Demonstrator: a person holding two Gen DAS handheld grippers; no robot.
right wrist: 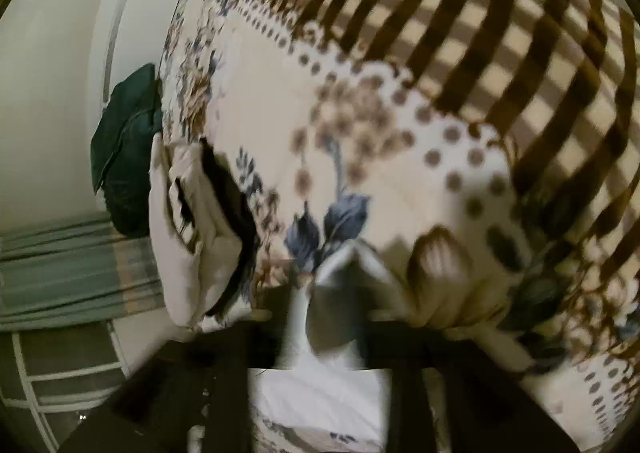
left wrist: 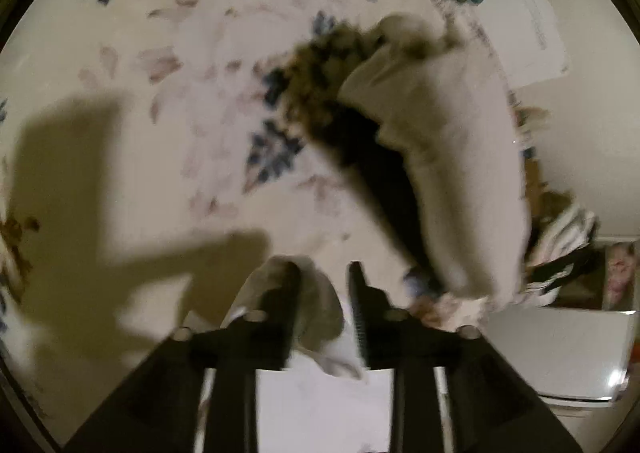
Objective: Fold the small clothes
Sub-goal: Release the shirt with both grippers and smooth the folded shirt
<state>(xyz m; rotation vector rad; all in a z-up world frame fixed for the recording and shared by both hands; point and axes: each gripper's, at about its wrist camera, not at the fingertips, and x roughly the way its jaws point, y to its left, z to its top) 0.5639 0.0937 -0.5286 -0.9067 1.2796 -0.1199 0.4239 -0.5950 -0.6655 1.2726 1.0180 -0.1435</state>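
hanging over a floral bedspread [left wrist: 168, 101], a pale garment [left wrist: 452, 173] stretches as a long strip in the left wrist view, its long axis running from the far upper middle down toward the near right, where its lower end sinks behind the right finger of the left gripper [left wrist: 324, 293]. that gripper's fingers stand apart, with a crumpled fold of the cloth bunched against the left finger; whether it is truly pinched cannot be told. motion blur softens everything, and a dark shadow lies under the strip on the bed.

in the right wrist view the same garment [right wrist: 192, 237] hangs at the left edge of the bed, long axis roughly vertical, a dark band along its right side. the right gripper [right wrist: 340, 293] is heavily blurred; a grey-white fold of cloth sits between its fingers, though the clamp itself cannot be made out. a dark green cushion [right wrist: 128, 149] lies beyond, partly hidden by the garment.
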